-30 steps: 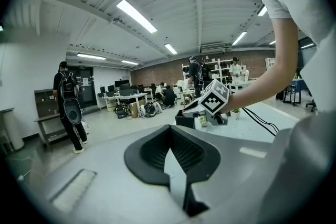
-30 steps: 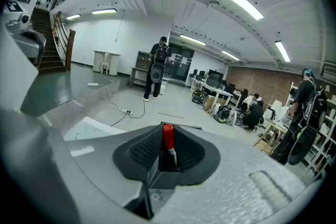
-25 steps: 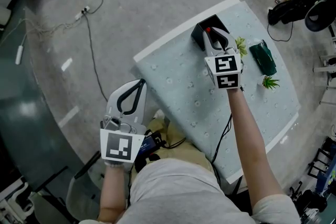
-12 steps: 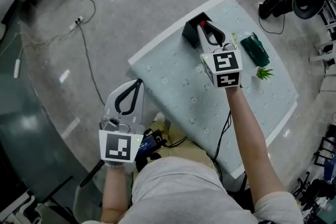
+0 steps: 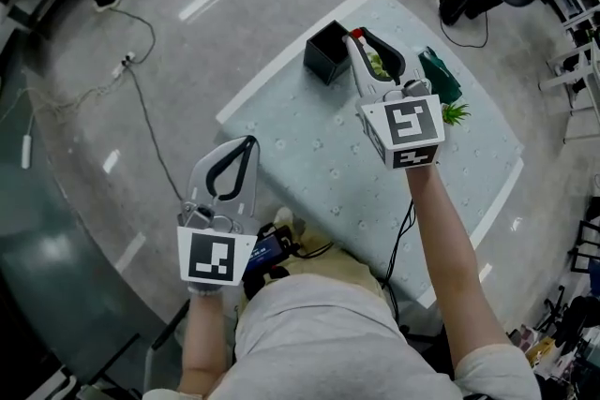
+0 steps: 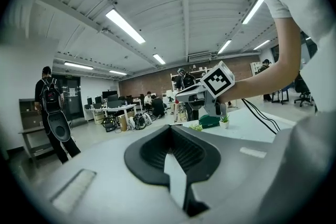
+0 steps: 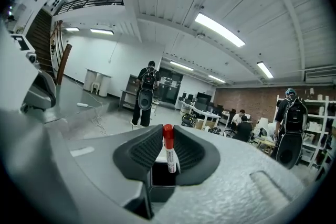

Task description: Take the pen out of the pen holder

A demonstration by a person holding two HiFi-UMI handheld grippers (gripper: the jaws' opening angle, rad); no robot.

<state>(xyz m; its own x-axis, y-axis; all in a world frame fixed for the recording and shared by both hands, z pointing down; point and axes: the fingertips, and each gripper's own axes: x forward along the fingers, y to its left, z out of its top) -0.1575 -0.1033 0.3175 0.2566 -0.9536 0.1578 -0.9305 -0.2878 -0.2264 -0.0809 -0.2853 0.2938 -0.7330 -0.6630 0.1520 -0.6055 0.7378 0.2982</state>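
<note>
Right gripper (image 7: 166, 140) pinched a red-capped pen (image 7: 169, 152) upright between its pads, with the black pen holder (image 5: 327, 52) just below its tips. Left gripper (image 6: 169, 132) was pressed together and empty. The pen seemed light, stiff and slippery, best held mid-barrel.

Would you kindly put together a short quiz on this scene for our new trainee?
1. What is clamped between the jaws of the right gripper?
A. a spoon
B. a pen
C. nothing
2. True or false: the pen holder lies tipped over on the floor.
3. Fill in the blank: the cap of the pen is coloured ____.

Key:
1. B
2. False, it stands upright on the table.
3. red
</note>
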